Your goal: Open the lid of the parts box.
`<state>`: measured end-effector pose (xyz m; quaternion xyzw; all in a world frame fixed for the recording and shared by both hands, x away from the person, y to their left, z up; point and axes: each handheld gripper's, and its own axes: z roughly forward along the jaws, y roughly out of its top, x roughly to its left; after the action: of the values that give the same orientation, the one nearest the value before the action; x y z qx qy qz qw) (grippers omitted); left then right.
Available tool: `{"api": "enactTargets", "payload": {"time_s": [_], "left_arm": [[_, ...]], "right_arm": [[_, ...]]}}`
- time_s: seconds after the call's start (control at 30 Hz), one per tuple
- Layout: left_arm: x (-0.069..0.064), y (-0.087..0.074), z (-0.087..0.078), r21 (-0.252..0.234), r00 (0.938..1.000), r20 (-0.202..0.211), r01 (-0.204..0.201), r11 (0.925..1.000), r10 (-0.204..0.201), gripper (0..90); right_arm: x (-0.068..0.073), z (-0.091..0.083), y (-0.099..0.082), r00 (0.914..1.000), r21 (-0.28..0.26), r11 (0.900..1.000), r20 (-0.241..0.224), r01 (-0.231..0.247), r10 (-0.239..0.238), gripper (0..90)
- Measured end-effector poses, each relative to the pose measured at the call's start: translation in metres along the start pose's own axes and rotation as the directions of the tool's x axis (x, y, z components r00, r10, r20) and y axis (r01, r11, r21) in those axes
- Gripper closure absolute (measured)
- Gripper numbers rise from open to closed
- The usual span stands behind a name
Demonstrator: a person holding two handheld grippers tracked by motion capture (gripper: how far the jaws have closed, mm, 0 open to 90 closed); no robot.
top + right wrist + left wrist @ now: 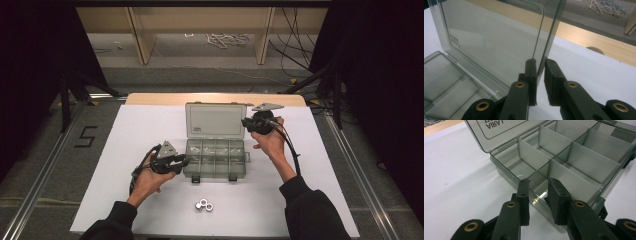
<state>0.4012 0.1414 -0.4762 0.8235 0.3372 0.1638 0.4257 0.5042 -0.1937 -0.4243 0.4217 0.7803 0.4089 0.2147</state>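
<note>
A clear grey organizer box [192, 169] with several empty compartments lies mid-table, its lid [215, 120] standing upright. My left gripper [186, 161] is at the box's left end. In the left gripper view its jaws [538, 182] straddle the box wall [504, 170], one outside and one inside a compartment, closed on it. My right gripper [245, 123] is at the lid's right edge. In the right gripper view it [541, 62] pinches the lid [494, 37] by its side rim.
Two metal nuts [204, 205] lie on the white sheet [125, 200] in front of the box. The wooden table edge [215, 98] runs behind the lid. Cables [227, 39] lie on the floor beyond.
</note>
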Motion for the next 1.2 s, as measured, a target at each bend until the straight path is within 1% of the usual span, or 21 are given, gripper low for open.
{"api": "enactTargets", "payload": {"time_s": [0.07,0.13,0.17,0.27,0.33,0.4,0.43,0.53,0.57,0.63,0.67,0.7,0.73,0.8,0.9,0.97,1.0,1.03,1.07,1.1,1.2], "left_arm": [[0.000,0.000,0.000,0.000,1.0000,-0.001,0.001,1.0000,-0.001,71.6],[0.000,0.000,0.000,-0.002,1.0000,-0.001,0.001,1.0000,-0.001,71.5],[0.000,0.000,0.000,-0.002,1.0000,-0.001,0.002,1.0000,-0.002,71.5],[0.000,0.000,0.000,0.000,1.0000,-0.003,0.005,1.0000,-0.005,71.5],[0.000,0.000,0.000,0.001,1.0000,-0.003,0.005,1.0000,-0.005,71.5],[0.000,0.000,0.000,0.001,1.0000,-0.003,0.006,1.0000,-0.006,71.5],[0.000,0.000,0.000,0.001,1.0000,-0.004,0.007,1.0000,-0.007,71.5],[0.000,0.000,0.000,0.001,0.9999,-0.005,0.009,1.0000,-0.009,71.5],[-0.001,0.000,0.000,-0.003,0.9999,-0.003,0.010,0.9999,-0.010,71.5],[-0.001,0.000,0.000,0.000,0.9999,-0.008,0.013,0.9999,-0.013,71.4],[-0.001,0.000,0.000,0.000,0.9998,-0.008,0.018,0.9998,-0.018,71.4],[-0.001,-0.001,0.001,-0.007,0.9993,-0.004,0.037,0.9993,-0.037,71.3],[0.000,-0.001,0.000,-0.009,0.9994,0.000,0.033,0.9994,-0.033,71.3],[0.000,-0.002,0.001,-0.016,0.9994,-0.005,0.033,0.9993,-0.033,71.3],[0.000,-0.002,0.001,-0.016,0.9986,-0.005,0.052,0.9985,-0.052,71.2],[0.000,-0.001,0.000,-0.004,0.9986,-0.004,0.053,0.9986,-0.053,71.1],[0.000,-0.001,0.000,-0.007,0.9986,-0.001,0.052,0.9986,-0.052,71.0],[0.000,-0.002,0.000,-0.007,0.9986,0.000,0.053,0.9986,-0.053,70.9],[0.000,-0.002,0.000,-0.006,0.9986,0.000,0.053,0.9986,-0.053,70.9],[0.000,-0.002,0.000,-0.005,0.9985,0.000,0.055,0.9985,-0.055,70.7],[-0.001,-0.002,0.000,-0.003,0.9983,-0.003,0.059,0.9983,-0.059,70.6]], "right_arm": [[-0.001,0.002,0.000,0.9998,0.010,0.9997,-0.006,-0.021,0.021,81.3],[-0.003,0.005,0.001,0.9998,0.005,0.9998,-0.005,-0.019,0.019,81.1],[-0.002,0.005,0.002,0.9993,0.017,0.9992,-0.004,-0.036,0.036,81.0],[-0.005,0.008,0.002,0.9997,0.017,0.9995,-0.001,-0.026,0.026,80.6],[-0.003,0.008,0.003,0.9984,0.033,0.9979,0.004,-0.056,0.056,80.5],[-0.004,0.010,0.003,0.9974,0.028,0.9970,0.007,-0.072,0.071,80.4],[-0.006,0.011,0.003,0.9988,0.025,0.9985,0.005,-0.049,0.049,80.4],[-0.007,0.013,0.003,0.9990,0.017,0.9989,0.011,-0.045,0.044,80.1],[-0.006,0.013,0.003,0.9980,0.030,0.9975,0.007,-0.063,0.063,80.0],[-0.008,0.014,0.003,0.9985,0.023,0.9983,0.009,-0.054,0.054,79.6],[-0.006,0.014,0.003,0.9972,0.030,0.9968,0.011,-0.074,0.074,79.2],[-0.008,0.015,0.003,0.9982,0.022,0.9980,0.010,-0.059,0.059,78.7],[-0.008,0.015,0.003,0.9987,0.031,0.9982,0.010,-0.051,0.051,77.8],[-0.008,0.016,0.002,0.9986,0.022,0.9985,0.019,-0.051,0.050,75.9],[-0.009,0.014,0.002,0.9975,0.034,0.9971,0.022,-0.067,0.067,72.0],[-0.009,0.012,0.002,0.9982,0.018,0.9980,0.011,-0.060,0.060,69.7],[-0.008,0.010,0.002,0.9982,0.009,0.9982,0.010,-0.060,0.059,68.9],[-0.007,0.008,0.002,0.9992,-0.002,0.9992,0.008,-0.040,0.040,68.0],[-0.003,0.005,0.003,0.9984,-0.005,0.9984,0.001,-0.056,0.056,66.7],[-0.002,0.002,0.004,0.9997,-0.018,0.9995,0.003,-0.026,0.026,65.8],[0.008,-0.009,0.005,0.9998,-0.040,0.9992,-0.021,-0.001,0.000,62.0]]}}
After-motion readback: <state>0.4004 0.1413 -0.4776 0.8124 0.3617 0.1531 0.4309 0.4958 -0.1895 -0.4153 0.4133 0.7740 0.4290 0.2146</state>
